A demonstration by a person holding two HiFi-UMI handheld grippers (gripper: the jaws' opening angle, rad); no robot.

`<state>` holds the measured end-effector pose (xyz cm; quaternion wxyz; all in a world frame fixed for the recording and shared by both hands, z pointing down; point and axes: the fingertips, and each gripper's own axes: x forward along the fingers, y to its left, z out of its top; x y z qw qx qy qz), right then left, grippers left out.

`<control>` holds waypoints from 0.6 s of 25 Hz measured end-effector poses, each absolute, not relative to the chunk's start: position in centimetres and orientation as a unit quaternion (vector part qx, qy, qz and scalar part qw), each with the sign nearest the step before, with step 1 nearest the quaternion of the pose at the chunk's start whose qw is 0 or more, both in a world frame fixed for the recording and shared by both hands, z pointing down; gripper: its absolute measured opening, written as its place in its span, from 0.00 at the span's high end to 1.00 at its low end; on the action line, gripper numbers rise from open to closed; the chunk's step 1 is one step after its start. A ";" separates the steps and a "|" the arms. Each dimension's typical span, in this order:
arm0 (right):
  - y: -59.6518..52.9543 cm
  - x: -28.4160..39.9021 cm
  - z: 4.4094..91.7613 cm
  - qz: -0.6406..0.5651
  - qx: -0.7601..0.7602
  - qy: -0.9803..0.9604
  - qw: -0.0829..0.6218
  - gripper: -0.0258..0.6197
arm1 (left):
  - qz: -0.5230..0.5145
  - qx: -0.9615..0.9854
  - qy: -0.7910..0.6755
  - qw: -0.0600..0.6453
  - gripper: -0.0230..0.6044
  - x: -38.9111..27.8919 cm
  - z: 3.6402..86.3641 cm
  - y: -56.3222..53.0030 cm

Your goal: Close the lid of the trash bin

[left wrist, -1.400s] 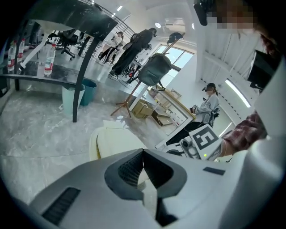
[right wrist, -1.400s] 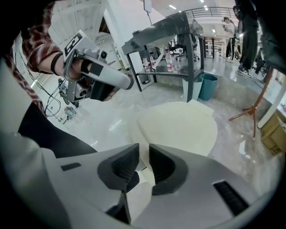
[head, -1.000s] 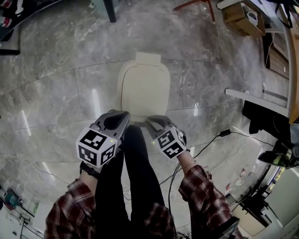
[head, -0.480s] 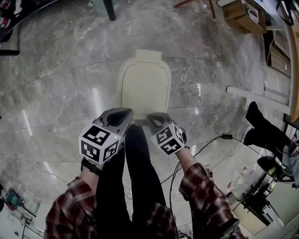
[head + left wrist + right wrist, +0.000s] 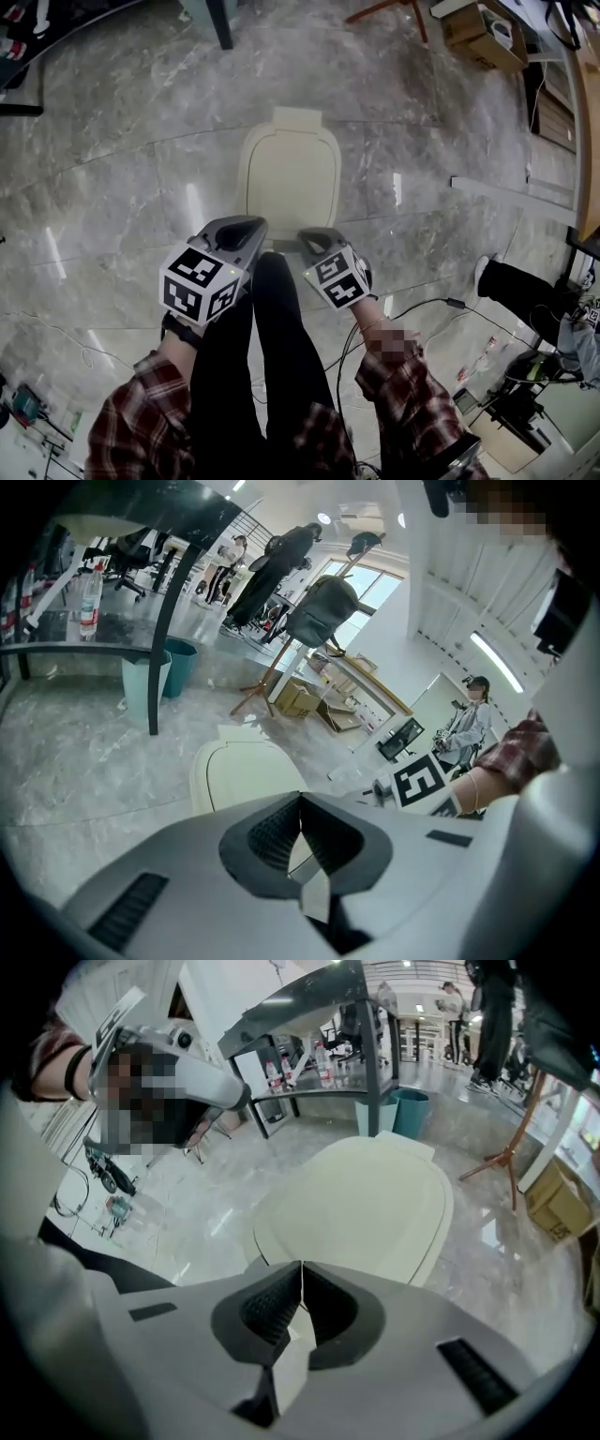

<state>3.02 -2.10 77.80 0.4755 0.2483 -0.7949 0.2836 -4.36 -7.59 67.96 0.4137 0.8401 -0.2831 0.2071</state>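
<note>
While one trash bin (image 5: pixel 289 178) stands lid-down at twelve o'clock, two grippers hover: left gripper (image 5: pixel 246 226) and right gripper (image 5: pixel 314 235), jaws together, empty.

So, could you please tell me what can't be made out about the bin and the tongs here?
- Trash bin near edge: head view, hidden behind the left tongs, the right tongs and the person's leg.
- Bottles: left gripper view, too small to read any label.
- Whether either tongs touch the lid: no view shows the gap.
</note>
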 end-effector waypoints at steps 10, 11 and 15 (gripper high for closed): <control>-6.7 1.4 58.7 0.330 0.331 -0.812 0.349 0.93 | 0.165 0.866 -0.302 0.363 0.95 -5.4 51.7 -10.5; -7.6 1.1 55.9 0.329 0.341 -0.816 0.330 0.93 | 0.158 0.870 -0.303 0.356 0.95 -5.6 49.4 -10.7; -11.0 0.2 44.2 0.298 0.379 -0.840 0.251 0.93 | 0.123 0.891 -0.307 0.311 0.95 -5.6 40.0 -11.7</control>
